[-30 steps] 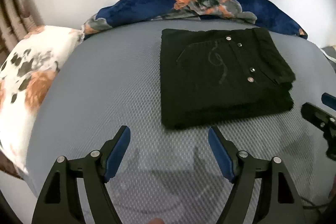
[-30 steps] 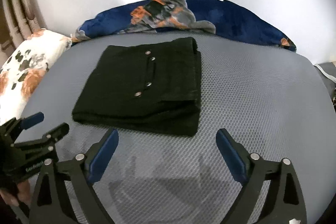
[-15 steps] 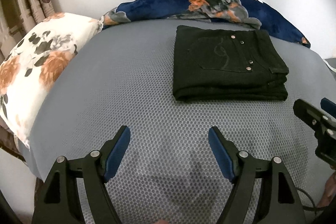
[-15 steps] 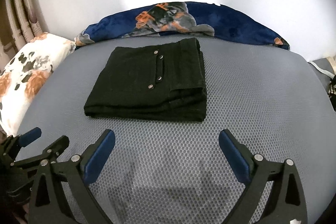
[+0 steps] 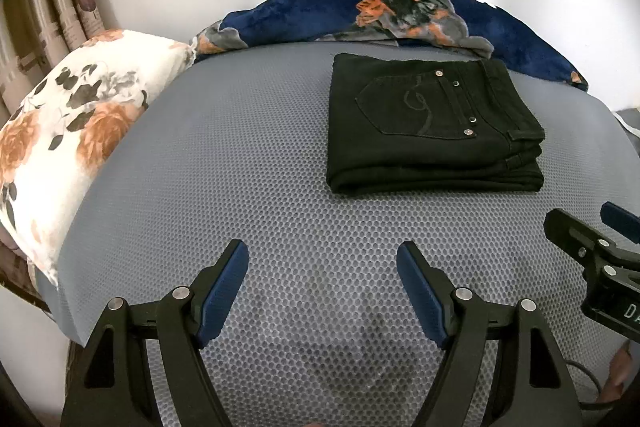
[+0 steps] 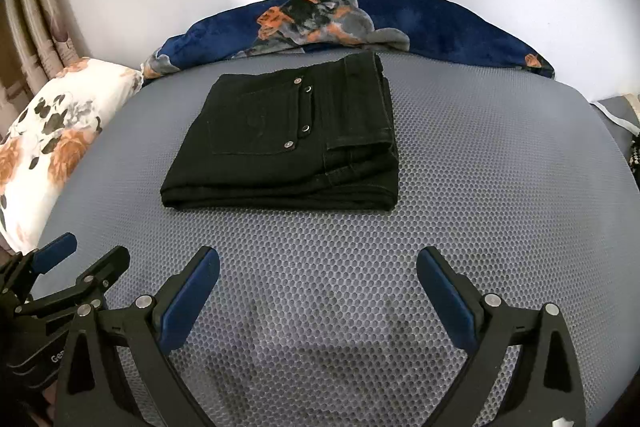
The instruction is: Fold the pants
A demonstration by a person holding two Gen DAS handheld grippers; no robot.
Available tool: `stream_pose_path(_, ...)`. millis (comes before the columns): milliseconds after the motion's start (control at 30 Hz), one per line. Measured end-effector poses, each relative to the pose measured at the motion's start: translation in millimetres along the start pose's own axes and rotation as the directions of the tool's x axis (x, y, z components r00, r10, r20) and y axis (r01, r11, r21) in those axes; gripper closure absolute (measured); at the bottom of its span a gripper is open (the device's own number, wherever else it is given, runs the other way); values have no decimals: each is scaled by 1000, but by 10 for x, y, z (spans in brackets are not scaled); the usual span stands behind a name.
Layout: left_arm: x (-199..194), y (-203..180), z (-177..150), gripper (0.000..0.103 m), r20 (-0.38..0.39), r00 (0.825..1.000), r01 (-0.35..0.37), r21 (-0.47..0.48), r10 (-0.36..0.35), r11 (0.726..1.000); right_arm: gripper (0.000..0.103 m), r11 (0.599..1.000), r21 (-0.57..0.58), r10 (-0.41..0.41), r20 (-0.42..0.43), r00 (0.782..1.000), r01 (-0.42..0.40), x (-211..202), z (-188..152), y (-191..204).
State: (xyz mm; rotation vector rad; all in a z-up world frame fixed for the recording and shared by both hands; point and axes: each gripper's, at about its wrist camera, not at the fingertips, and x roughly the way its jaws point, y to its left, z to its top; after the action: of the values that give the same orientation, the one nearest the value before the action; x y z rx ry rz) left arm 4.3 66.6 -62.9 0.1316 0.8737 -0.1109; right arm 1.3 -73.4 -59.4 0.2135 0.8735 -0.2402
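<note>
The black pants (image 5: pixel 432 123) lie folded into a compact rectangle on the grey mesh bed cover (image 5: pixel 256 187), back pocket with rivets facing up; they also show in the right wrist view (image 6: pixel 288 143). My left gripper (image 5: pixel 322 259) is open and empty, hovering over the cover well in front and left of the pants. My right gripper (image 6: pixel 318 267) is open and empty, in front of the pants. The right gripper shows at the right edge of the left wrist view (image 5: pixel 584 239), and the left gripper at the left edge of the right wrist view (image 6: pixel 76 259).
A white floral pillow (image 5: pixel 68 131) lies at the left edge of the bed. A dark blue floral blanket (image 5: pixel 400 19) is bunched along the far edge against the white wall. Curtains (image 5: pixel 44 11) hang at far left. The bed's front edge is near both grippers.
Both grippers have drawn back from the folded pants toward the near edge of the bed, so the pants look smaller and farther. Both stayed open and empty.
</note>
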Motion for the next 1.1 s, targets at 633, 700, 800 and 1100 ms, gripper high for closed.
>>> stream_pose_path(633, 27, -33, 0, 26, -6, 1000, 5, 24, -5, 1000, 5, 1000, -5, -5, -25, 1000, 5, 47, -29, 21)
stream_pose_path(700, 32, -29, 0, 26, -10, 1000, 9, 26, -9, 1000, 5, 1000, -3, -4, -32, 999, 4, 60, -34, 21)
stream_pose_path(800, 42, -25, 1, 26, -12, 1000, 11, 32, -11, 999, 5, 1000, 0, -6, -38, 999, 6, 73, -41, 20)
stream_pose_path(1100, 86, -23, 3, 26, -27, 1000, 12, 39, -11, 999, 5, 1000, 12, -5, -51, 999, 5, 98, -31, 8)
